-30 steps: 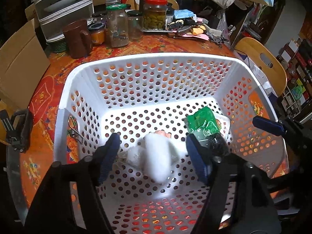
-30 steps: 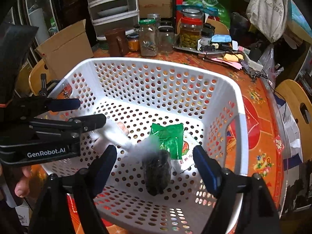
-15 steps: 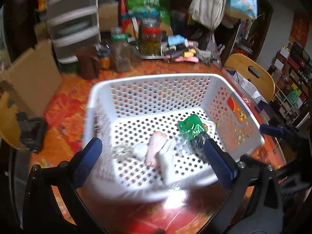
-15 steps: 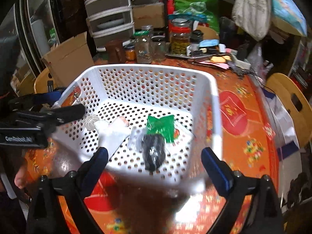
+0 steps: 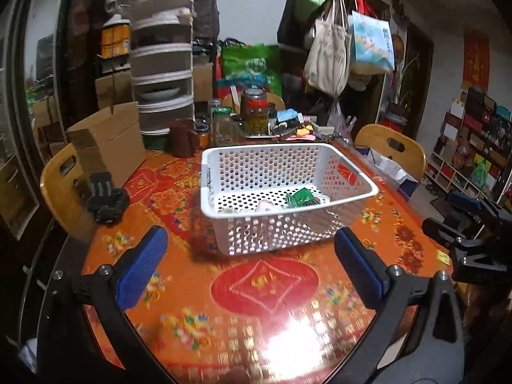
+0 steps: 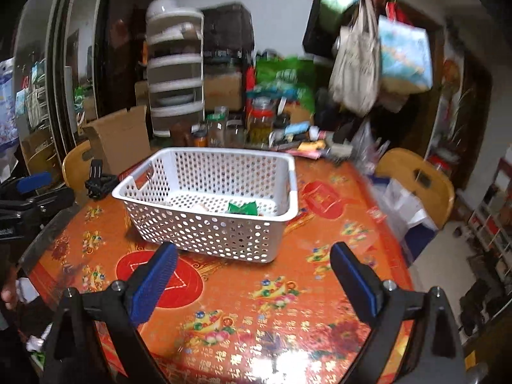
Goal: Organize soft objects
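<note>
Grippers, left (image 5: 249, 265) and right (image 6: 252, 275), gape wide, empty; basket (image 5: 288, 224) at 12 o'clock may slide if bumped.

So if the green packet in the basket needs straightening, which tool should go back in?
Probably right. The green packet lies toward the basket's right half, nearer the right tool; the left tool, equally open and empty, faces the pink-white item.
</note>
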Available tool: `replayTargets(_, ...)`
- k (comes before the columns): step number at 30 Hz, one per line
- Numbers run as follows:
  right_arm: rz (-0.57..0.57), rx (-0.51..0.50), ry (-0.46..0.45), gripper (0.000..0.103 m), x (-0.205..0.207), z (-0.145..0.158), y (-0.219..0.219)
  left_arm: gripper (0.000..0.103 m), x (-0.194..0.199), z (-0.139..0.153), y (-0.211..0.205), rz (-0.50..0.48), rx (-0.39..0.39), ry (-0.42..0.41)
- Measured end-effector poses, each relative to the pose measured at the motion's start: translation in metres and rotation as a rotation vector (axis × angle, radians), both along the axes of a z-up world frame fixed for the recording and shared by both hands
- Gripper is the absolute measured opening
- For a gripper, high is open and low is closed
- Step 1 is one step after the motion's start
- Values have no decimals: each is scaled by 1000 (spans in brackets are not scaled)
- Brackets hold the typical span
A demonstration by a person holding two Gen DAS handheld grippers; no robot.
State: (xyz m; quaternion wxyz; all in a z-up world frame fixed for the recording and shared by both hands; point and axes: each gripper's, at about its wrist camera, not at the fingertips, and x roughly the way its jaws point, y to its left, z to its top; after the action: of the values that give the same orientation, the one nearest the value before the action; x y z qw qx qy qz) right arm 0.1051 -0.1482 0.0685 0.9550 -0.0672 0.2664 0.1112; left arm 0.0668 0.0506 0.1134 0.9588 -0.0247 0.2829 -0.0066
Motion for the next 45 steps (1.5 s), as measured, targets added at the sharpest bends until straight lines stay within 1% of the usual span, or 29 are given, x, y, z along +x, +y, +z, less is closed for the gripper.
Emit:
replayTargets(2,-7,-9,-47,96,-24,3,0,103,-28,4,-2,32,16,-24)
replayTargets(4,1,1,-70,99,-47,5,2,103,-56,9,-5,59,21,-50)
replayTargets(6,25,32,-57,102,-63,6,1,103,-82,12,-8,56,7,-66)
replayTargets(9,42,55,1,102,-79,4,2,103,-110,12,-15,55,14,-73)
replayTargets(11,32,61,8,102,-89,2,3,103,-127,13,-21,50,21,-91)
replayTargets(13,12,53,12,102,-94,0,3,103,-134,13,-27,41,27,-91)
replayTargets(17,7,78,36,102,-94,-2,0,103,-129,4,-36,27,22,-50)
replayTargets(24,5,92,58,102,-81,-8,-4,103,-98,-12,-42,21,30,3)
replayTargets(31,18,107,55,102,-81,-7,-4,103,-87,-15,-40,17,19,11)
replayTargets(45,26,111,61,102,-83,-8,-3,103,-86,-16,-40,14,21,15)
